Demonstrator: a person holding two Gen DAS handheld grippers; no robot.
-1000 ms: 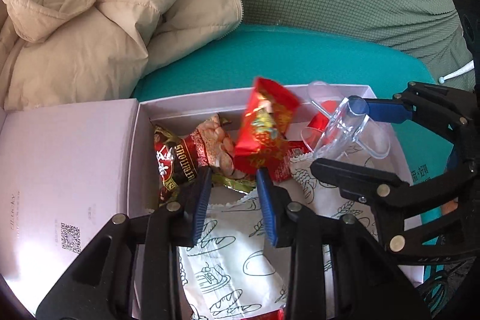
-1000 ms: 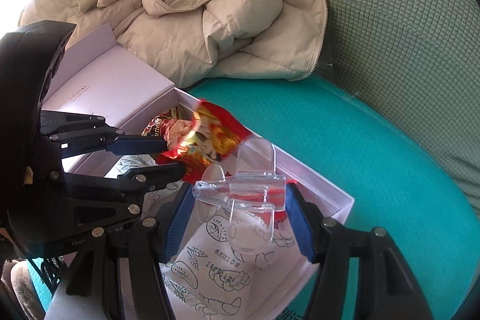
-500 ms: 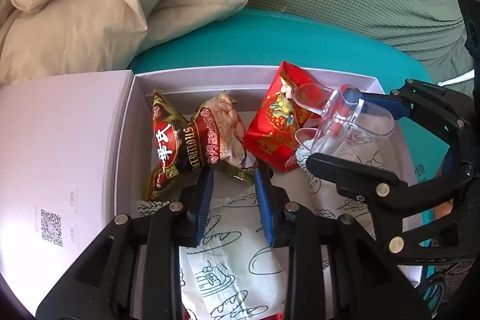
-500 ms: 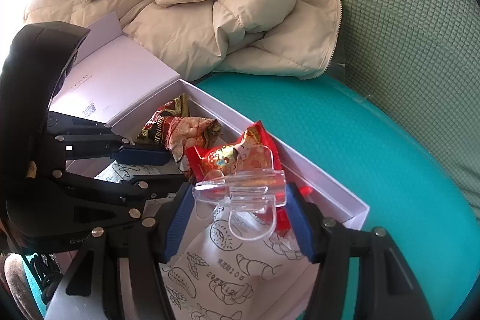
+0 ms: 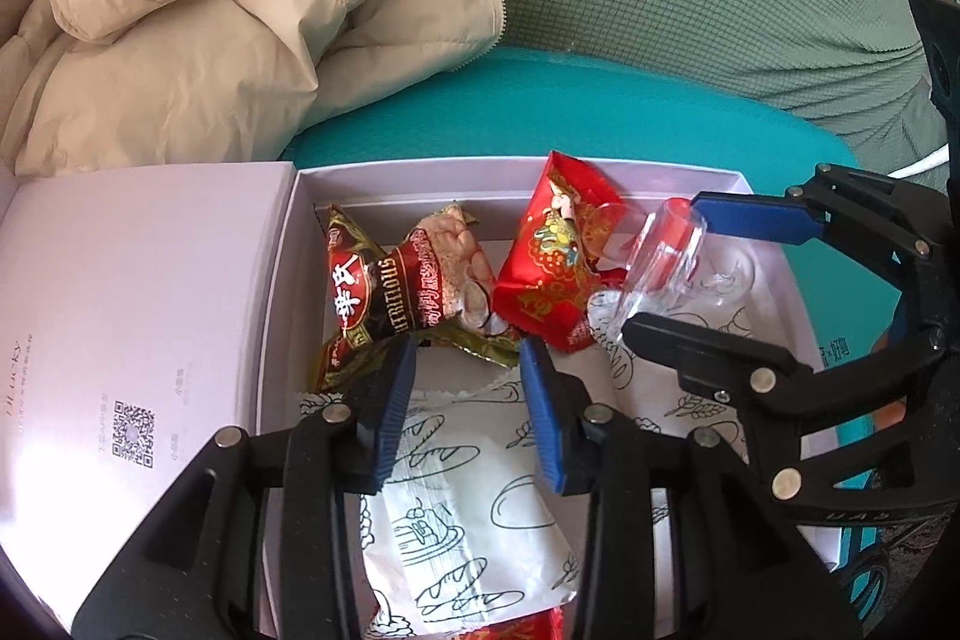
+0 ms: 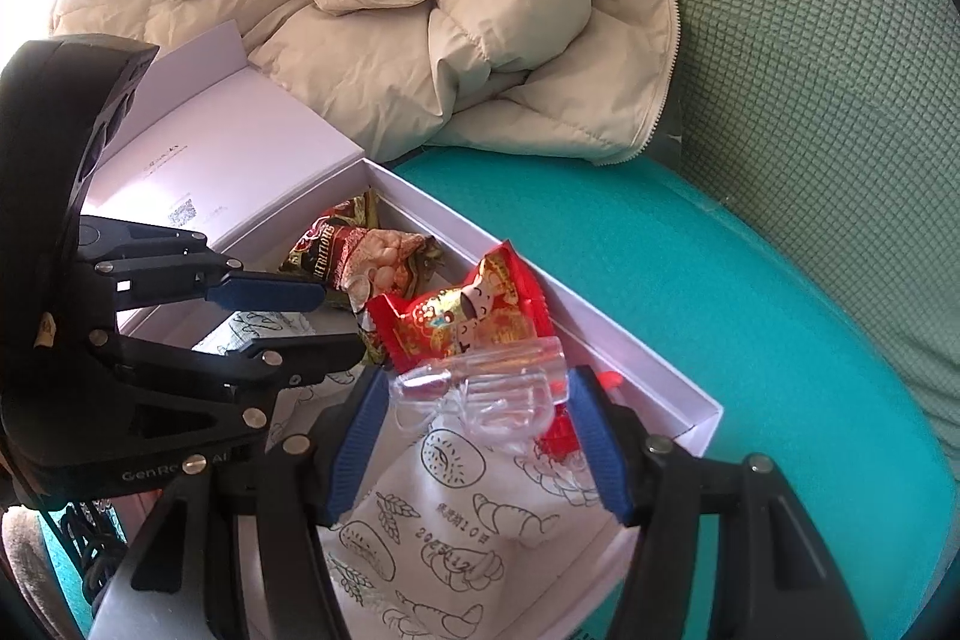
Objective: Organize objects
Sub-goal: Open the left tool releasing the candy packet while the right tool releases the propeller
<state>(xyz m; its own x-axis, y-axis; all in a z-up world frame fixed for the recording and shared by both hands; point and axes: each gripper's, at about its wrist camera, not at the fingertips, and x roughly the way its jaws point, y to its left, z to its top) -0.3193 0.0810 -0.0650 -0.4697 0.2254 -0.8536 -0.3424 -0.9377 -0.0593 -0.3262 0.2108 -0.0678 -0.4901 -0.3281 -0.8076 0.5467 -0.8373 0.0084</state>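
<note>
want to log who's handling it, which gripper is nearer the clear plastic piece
Right. The right gripper holds the clear plastic piece between its pads over the box. The left gripper, empty with jaws just opening, hangs beside it.

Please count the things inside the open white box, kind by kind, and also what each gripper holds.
Red snack packets: 1
Dark brown snack packets: 1
White bread-print bags: 2
Clear plastic holders, in right gripper: 1
Held by left gripper: 0
Total: 5; red scraps at the edges not counted.
</note>
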